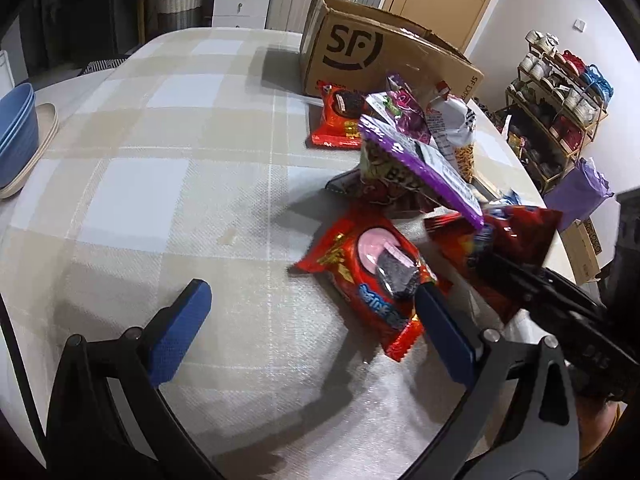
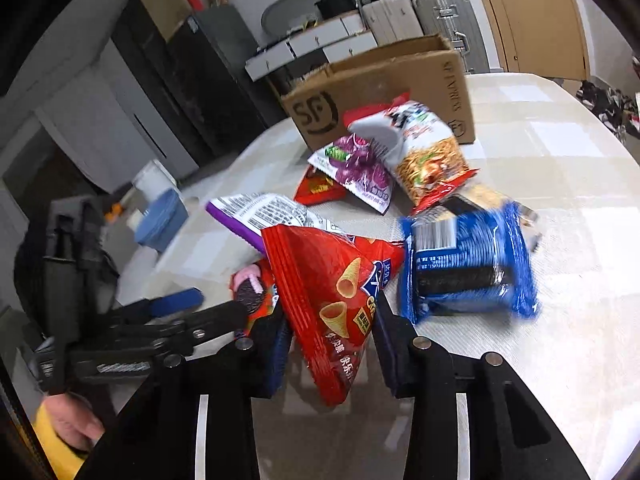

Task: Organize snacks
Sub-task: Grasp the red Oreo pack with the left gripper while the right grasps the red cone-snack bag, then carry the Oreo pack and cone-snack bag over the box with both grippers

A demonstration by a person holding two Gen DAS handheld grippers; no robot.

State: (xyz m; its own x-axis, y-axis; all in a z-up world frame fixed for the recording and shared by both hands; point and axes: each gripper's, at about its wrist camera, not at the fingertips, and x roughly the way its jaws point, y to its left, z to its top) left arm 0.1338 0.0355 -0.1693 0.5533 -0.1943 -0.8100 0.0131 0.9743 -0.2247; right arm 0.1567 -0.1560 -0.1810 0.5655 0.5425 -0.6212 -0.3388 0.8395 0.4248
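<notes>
My right gripper (image 2: 332, 336) is shut on a red corn-cone chip bag (image 2: 332, 280), pinched near its lower half and tilted up off the table; the same bag (image 1: 516, 240) shows at the right of the left wrist view. My left gripper (image 1: 314, 306) stands open low over the plaid cloth, its right finger (image 1: 436, 316) at the edge of a red strawberry cookie packet (image 1: 360, 268), nothing pressed between the pads. A blue cookie pack (image 2: 468, 268) lies right of the chip bag. A purple-edged bag (image 1: 424, 164), a purple snack bag (image 2: 360, 172) and a white noodle-snack bag (image 2: 424, 152) are piled behind.
An open SF cardboard box (image 1: 360, 52) stands at the back of the table. Another red cookie packet (image 1: 336, 120) lies before it. Stacked blue bowls (image 1: 16, 128) sit at the left edge. A rack of cups (image 1: 560, 92) stands beyond the right edge.
</notes>
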